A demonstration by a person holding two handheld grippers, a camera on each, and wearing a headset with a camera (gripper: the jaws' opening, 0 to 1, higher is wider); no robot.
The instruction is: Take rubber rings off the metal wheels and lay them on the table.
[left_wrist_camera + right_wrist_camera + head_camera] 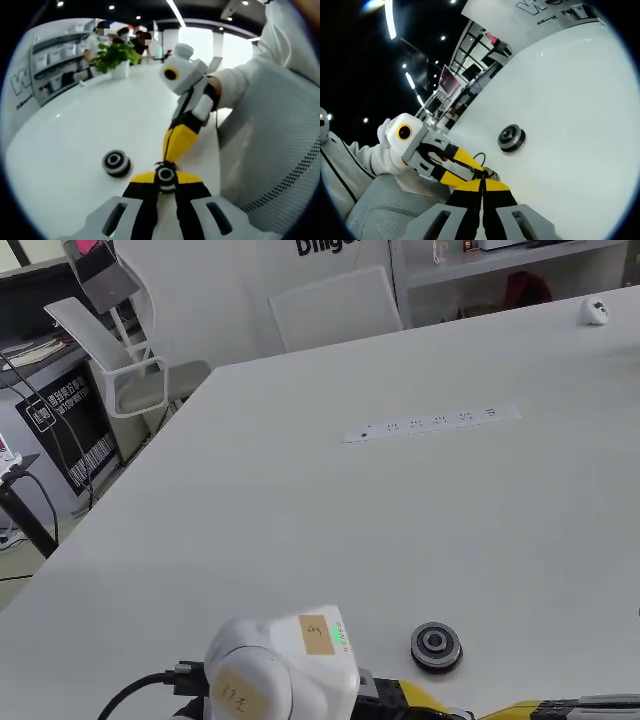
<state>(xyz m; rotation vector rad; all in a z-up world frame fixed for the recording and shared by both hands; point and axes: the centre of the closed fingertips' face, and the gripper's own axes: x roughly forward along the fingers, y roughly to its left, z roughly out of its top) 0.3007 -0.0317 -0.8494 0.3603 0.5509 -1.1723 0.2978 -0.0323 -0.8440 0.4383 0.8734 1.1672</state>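
Near a loose wheel (116,163), the left gripper (166,181) clamps a second wheel (166,174)

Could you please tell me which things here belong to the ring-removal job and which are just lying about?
Part of the job: the held wheel, clamped in the left gripper, with the right gripper shut at its edge; the second wheel, lying on the table.

Just lying about: the socket strip; a small white object near the far edge; a potted plant; a chair.
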